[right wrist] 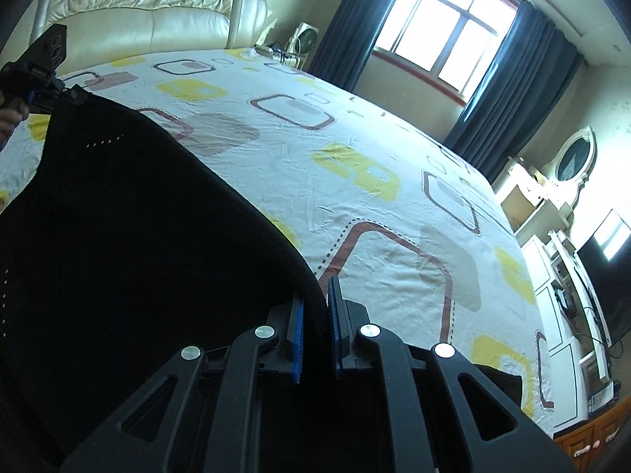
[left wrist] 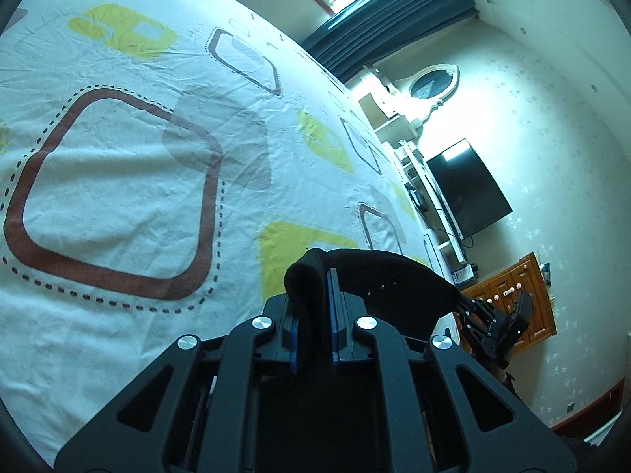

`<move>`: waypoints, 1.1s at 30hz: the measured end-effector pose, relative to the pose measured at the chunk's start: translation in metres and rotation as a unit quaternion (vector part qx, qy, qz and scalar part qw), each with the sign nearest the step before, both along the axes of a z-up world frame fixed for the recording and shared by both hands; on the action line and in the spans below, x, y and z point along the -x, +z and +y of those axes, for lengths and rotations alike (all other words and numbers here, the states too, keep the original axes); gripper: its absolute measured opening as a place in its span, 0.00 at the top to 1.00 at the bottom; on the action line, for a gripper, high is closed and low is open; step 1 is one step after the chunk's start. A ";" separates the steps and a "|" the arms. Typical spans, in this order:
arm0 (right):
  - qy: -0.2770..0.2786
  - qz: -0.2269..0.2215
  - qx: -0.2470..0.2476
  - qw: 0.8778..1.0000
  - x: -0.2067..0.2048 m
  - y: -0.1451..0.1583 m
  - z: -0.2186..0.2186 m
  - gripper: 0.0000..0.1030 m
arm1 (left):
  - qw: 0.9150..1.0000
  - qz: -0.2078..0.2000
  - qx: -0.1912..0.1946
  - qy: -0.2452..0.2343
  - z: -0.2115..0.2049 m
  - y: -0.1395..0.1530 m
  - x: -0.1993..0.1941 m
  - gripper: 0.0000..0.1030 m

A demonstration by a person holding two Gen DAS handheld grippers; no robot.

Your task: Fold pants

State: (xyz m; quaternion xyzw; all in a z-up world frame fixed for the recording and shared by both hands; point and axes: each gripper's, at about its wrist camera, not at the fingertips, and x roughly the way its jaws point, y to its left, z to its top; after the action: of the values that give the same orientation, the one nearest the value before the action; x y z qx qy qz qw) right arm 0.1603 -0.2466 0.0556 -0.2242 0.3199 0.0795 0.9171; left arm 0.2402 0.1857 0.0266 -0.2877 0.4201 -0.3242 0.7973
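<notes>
The black pants (right wrist: 118, 213) hang stretched between my two grippers above the bed. My left gripper (left wrist: 313, 307) is shut on one corner of the pants (left wrist: 390, 287), with cloth bunched between its blue pads. My right gripper (right wrist: 315, 315) is shut on the other corner, the fabric edge running up between its pads. In the left wrist view the right gripper (left wrist: 497, 323) shows at the far end of the cloth. In the right wrist view the left gripper (right wrist: 39, 75) shows at upper left, holding the far corner.
The bed (right wrist: 355, 165) has a white sheet with brown and yellow squares. A cream tufted headboard (right wrist: 146, 12) stands behind it. A window with dark curtains (right wrist: 512, 75), a white dresser with an oval mirror (right wrist: 572, 157), a TV (left wrist: 469, 189) and a wooden cabinet (left wrist: 524, 299) line the walls.
</notes>
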 end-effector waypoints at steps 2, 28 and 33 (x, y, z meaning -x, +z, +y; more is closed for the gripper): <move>0.008 -0.006 0.006 1.000 0.034 -0.008 0.002 0.89 | 1.000 -0.006 0.000 -0.010 0.000 0.002 0.026 0.90; -0.162 0.277 -0.546 0.774 0.106 -0.117 -0.102 0.34 | 0.957 0.183 0.011 0.225 0.032 -0.070 0.222 0.38; -0.189 0.284 -0.570 0.748 0.103 -0.131 -0.101 0.34 | 0.962 0.179 0.003 0.206 -0.001 -0.068 0.212 0.38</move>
State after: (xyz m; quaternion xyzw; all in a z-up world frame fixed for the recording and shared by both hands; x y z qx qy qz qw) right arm 0.0572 -0.3473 -0.0752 0.4379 0.4968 0.1318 0.7376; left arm 0.0284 0.1849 -0.0414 -0.4238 0.4863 -0.0978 0.7579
